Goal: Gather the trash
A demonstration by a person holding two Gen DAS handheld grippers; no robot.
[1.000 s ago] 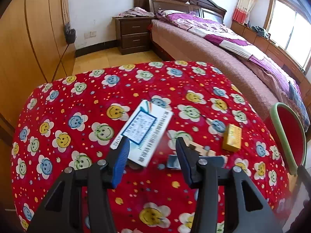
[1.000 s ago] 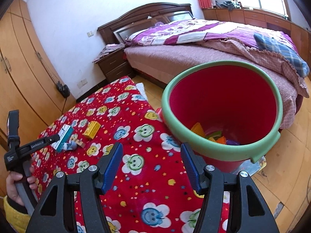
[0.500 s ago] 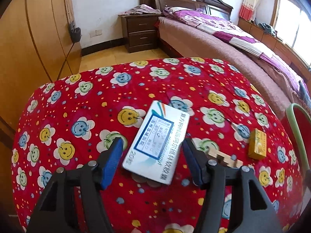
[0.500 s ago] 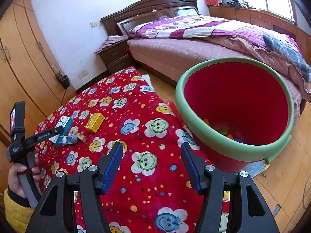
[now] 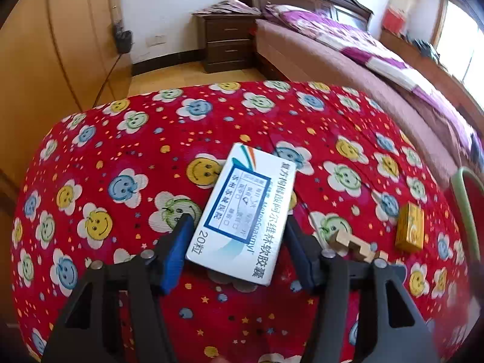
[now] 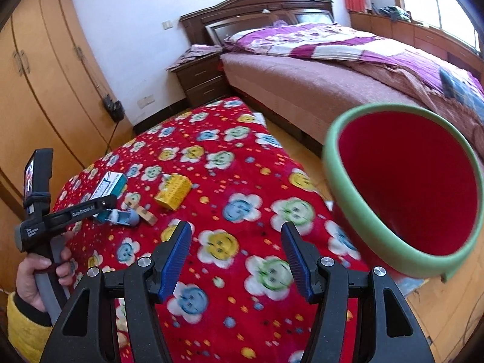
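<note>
Left wrist: left gripper straddling the near end of a white box flat on the red cloth. Jaws just opened wider, then eased back a touch; box between them, pads beside its long edges, firm contact not certain, so read as not yet gripped. Wooden block and yellow box lying to the right, bin rim at the edge. Step in hand, by judgement: picking up the box. Next: closing squarely on the long sides, lifting, carrying right to the bin.

Right wrist: right gripper wide open, holding nothing, hovering over bare cloth. Red bin with green rim just right of the cloth. White box far left by the left gripper, with a small blue-grey item, the block and the yellow box near it.
</note>
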